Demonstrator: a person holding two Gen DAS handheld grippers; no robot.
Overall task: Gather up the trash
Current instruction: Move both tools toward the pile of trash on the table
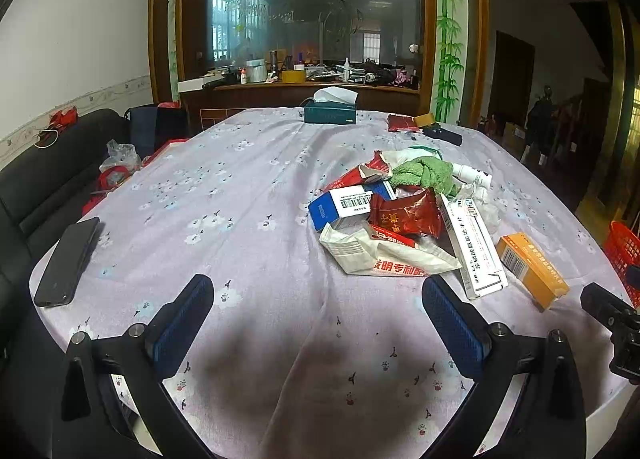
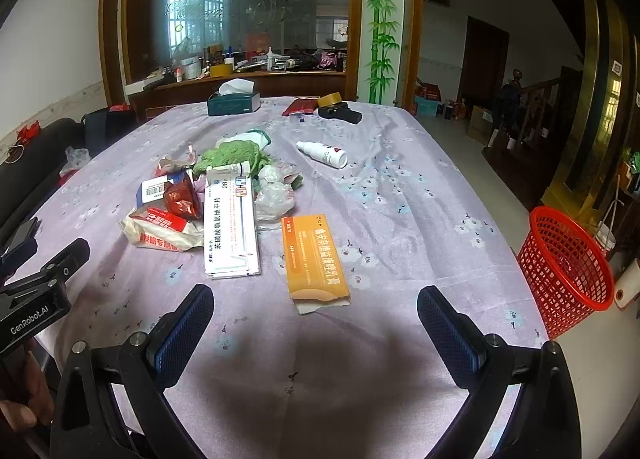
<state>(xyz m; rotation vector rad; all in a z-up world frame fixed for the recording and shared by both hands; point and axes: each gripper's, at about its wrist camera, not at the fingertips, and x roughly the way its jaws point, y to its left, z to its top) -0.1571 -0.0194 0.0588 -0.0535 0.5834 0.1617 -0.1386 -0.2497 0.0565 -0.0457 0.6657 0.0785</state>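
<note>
Orange box [image 2: 316, 259] lies just ahead of right gripper [image 2: 314, 307] — both grippers' jaws spread, empty.

trash pile [image 2: 208, 195] mid surface [image 2: 400, 199], carton [image 2: 314, 257] right of it, tissue box [image 2: 234, 101] behind, basket [image 2: 566, 267] on floor right of surface

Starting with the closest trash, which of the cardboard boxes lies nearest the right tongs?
The orange box, lying alone right in front; the white box and blue-and-white box sit farther left.
</note>
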